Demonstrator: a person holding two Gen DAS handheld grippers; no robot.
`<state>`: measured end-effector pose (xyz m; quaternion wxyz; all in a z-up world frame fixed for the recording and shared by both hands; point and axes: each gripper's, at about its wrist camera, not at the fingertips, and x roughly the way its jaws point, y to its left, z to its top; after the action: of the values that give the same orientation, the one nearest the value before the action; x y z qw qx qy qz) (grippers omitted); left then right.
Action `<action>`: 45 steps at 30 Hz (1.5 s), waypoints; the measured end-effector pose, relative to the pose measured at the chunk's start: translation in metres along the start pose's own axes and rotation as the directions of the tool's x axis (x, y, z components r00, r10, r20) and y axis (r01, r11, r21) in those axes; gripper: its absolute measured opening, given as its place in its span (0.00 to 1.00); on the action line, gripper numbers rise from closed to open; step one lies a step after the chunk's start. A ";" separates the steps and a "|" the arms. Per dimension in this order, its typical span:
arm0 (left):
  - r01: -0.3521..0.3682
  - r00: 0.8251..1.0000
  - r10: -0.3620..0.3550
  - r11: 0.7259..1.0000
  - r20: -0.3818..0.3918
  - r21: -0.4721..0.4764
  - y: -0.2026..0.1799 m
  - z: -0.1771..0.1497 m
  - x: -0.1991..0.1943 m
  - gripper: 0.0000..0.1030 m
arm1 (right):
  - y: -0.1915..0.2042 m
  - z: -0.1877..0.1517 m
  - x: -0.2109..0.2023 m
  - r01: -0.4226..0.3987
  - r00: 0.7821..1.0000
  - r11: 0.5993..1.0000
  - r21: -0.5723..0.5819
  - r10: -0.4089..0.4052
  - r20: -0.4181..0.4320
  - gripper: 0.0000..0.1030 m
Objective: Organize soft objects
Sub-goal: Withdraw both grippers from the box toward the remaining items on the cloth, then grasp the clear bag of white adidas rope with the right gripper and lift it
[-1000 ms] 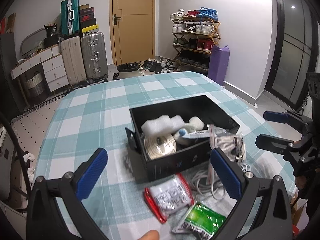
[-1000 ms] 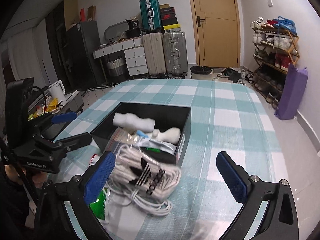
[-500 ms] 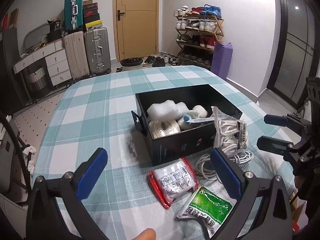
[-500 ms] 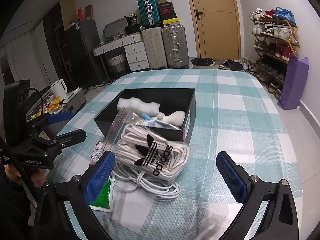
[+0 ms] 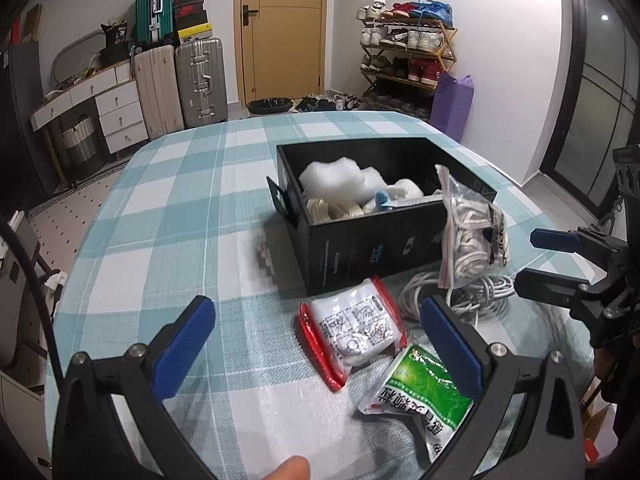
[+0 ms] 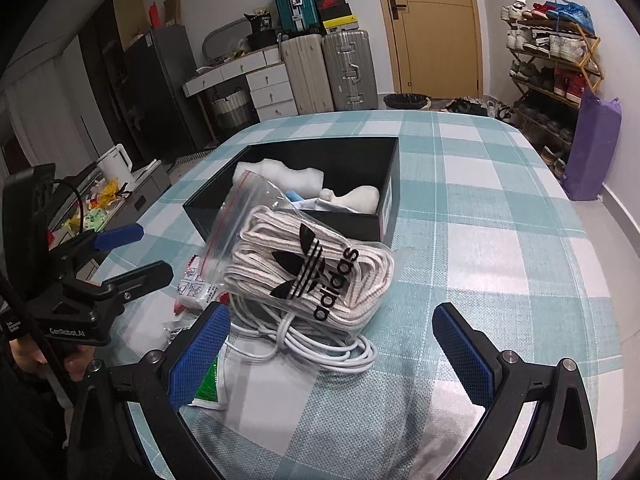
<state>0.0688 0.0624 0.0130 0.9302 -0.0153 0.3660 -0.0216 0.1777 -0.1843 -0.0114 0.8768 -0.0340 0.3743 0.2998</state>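
Note:
A black box (image 5: 360, 240) (image 6: 388, 200) on the checked tablecloth holds white foam (image 5: 336, 178), a cord coil and a tube. A clear zip bag of striped laces (image 6: 308, 268) (image 5: 476, 232) leans on the box's near side over a white cable coil (image 6: 320, 350) (image 5: 452, 292). A red-edged white packet (image 5: 352, 334) and a green packet (image 5: 424, 396) lie in front of the box. My left gripper (image 5: 316, 344) is open above the red-edged packet. My right gripper (image 6: 332, 348) is open and empty, just short of the lace bag.
The table edge (image 6: 592, 280) drops off at the right. Suitcases (image 5: 200, 80), a drawer unit (image 5: 116, 116), a shoe rack (image 5: 404, 52) and a purple bag (image 5: 452, 104) stand by the far walls near the door (image 5: 280, 28).
Both grippers have pulled back from the box. The lace bag, earlier over the box rim, now rests on the table against the box. Both grippers stay open.

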 end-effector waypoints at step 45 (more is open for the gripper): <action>0.032 0.996 -0.031 0.999 -0.082 0.011 -0.001 -0.006 0.032 1.00 | -0.002 0.024 0.051 -0.122 0.991 0.990 0.067 0.125 -0.044 0.99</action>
<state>0.0886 0.0596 -0.0129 0.9141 -0.0147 0.4033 -0.0392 0.2213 -0.1536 -0.0289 0.8480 0.0103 0.4060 0.3406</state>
